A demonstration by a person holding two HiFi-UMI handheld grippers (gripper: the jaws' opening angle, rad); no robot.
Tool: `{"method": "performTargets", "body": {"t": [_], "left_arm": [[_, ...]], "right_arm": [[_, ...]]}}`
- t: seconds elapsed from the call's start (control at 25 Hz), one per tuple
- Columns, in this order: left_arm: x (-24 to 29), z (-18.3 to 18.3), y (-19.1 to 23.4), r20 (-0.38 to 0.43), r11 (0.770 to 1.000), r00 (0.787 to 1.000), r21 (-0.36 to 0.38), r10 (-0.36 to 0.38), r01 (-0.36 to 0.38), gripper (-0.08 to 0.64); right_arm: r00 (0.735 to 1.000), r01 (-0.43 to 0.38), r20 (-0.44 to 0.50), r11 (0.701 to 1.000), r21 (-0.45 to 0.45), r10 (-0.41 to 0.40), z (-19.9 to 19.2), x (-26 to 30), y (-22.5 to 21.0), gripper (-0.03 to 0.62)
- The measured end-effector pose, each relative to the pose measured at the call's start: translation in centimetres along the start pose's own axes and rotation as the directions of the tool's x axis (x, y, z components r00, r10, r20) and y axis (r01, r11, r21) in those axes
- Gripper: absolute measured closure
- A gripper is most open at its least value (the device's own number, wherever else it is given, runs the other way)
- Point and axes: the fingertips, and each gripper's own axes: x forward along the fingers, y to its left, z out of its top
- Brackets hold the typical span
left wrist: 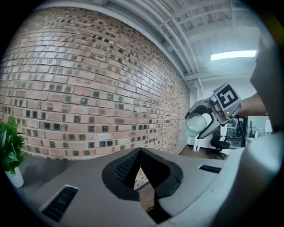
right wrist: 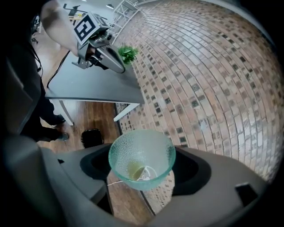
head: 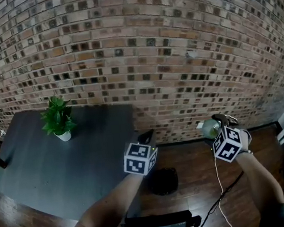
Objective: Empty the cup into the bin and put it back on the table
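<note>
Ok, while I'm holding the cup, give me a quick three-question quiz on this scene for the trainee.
1. Fill in: the left gripper's jaws are ___.
2. True or false: the cup is already empty.
3. The bin stands: A) on a shelf; B) on the floor beside the table; C) in the left gripper.
Key: 1 shut, nothing between them; 2 false, a yellowish bit lies inside; 3 B.

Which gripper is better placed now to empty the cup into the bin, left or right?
Right. The right gripper holds the cup, which has a yellowish bit inside, and the bin stands on the floor below. The left gripper is shut and empty.
</note>
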Motion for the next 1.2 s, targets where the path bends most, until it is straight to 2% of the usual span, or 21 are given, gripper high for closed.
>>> {"method": "performTargets", "body": {"t": [0.32, 0.44, 0.64, 0.92, 1.08, 1.2], "left_arm": [[1.3, -0.8, 0.9, -0.028, 0.999, 0.999, 0.014, 0.042, -0.041, 0.559], [1.5, -0.9, 1.0, -0.015, 0.999, 0.999, 0.033, 0.044, -0.043, 0.559], [1.2, 0.7, 0.1, 0.088, 0.996, 0.996, 0.092, 0.0, -0.008, 0.559], [2.0, 0.2, -0.1, 0.09, 0.996, 0.995, 0.086, -0.032, 0.024, 0.559], [1.9, 0.2, 0.3, 0.106, 0.994, 0.993, 0.105, -0.042, 0.031, 0.559], [1.7, 0.5, -0.1, 0.133, 0.99, 0.988, 0.129, -0.08, 0.062, 0.559]], "right_arm": [[0.998, 0.018, -0.051, 0.997, -0.074, -0.022, 0.0, 0.4, -0.6, 0.196], [0.997, 0.023, -0.067, 0.996, -0.091, -0.029, 0.0, 0.2, -0.7, 0.196], [0.993, 0.031, -0.111, 0.992, -0.125, -0.045, -0.6, -0.1, -1.0, 0.196], [0.989, 0.047, -0.133, 0.99, -0.135, -0.065, -0.8, -0.3, -1.9, 0.196], [0.986, 0.051, -0.15, 0.984, -0.169, -0.077, -0.5, -0.3, -2.1, 0.196], [0.983, 0.049, -0.162, 0.978, -0.201, -0.083, -0.3, -0.2, -2.1, 0.196]]}}
